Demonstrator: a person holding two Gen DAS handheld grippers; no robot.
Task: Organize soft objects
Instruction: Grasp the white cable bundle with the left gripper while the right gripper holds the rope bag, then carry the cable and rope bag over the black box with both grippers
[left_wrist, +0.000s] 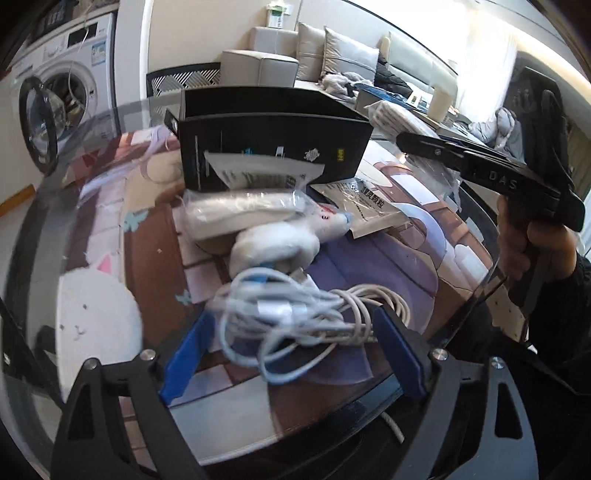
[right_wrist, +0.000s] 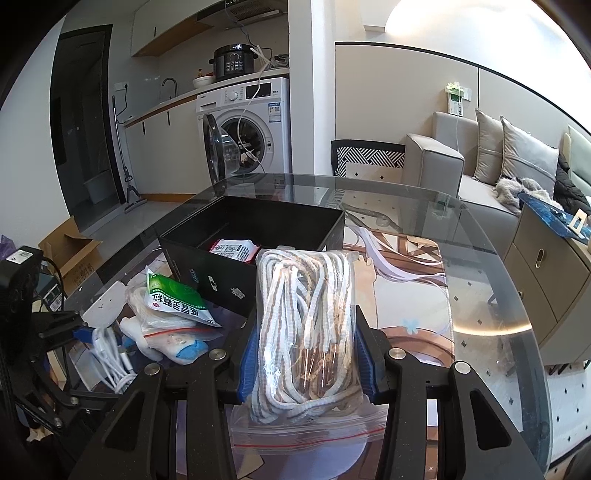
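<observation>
My left gripper (left_wrist: 291, 354) is open, its blue pads either side of a tangled white cable bundle (left_wrist: 291, 314) on the table. Behind the cable lie a white plush toy (left_wrist: 280, 243) and a bagged white item (left_wrist: 240, 214). A black open box (left_wrist: 273, 151) stands behind them. My right gripper (right_wrist: 306, 365) is shut on a clear zip bag of white and tan rope (right_wrist: 306, 325), held above the table just in front of the black box (right_wrist: 255, 236). The box holds a red and white packet (right_wrist: 234, 251). A green sachet (right_wrist: 173, 299) lies on bagged items to the left.
The round glass table (right_wrist: 480, 295) has a printed mat under it. A white round cushion (left_wrist: 96, 317) lies at the left. The right gripper's body (left_wrist: 491, 173) shows in the left wrist view. A washing machine (right_wrist: 247, 125) with its door open and a sofa (right_wrist: 480, 166) stand beyond.
</observation>
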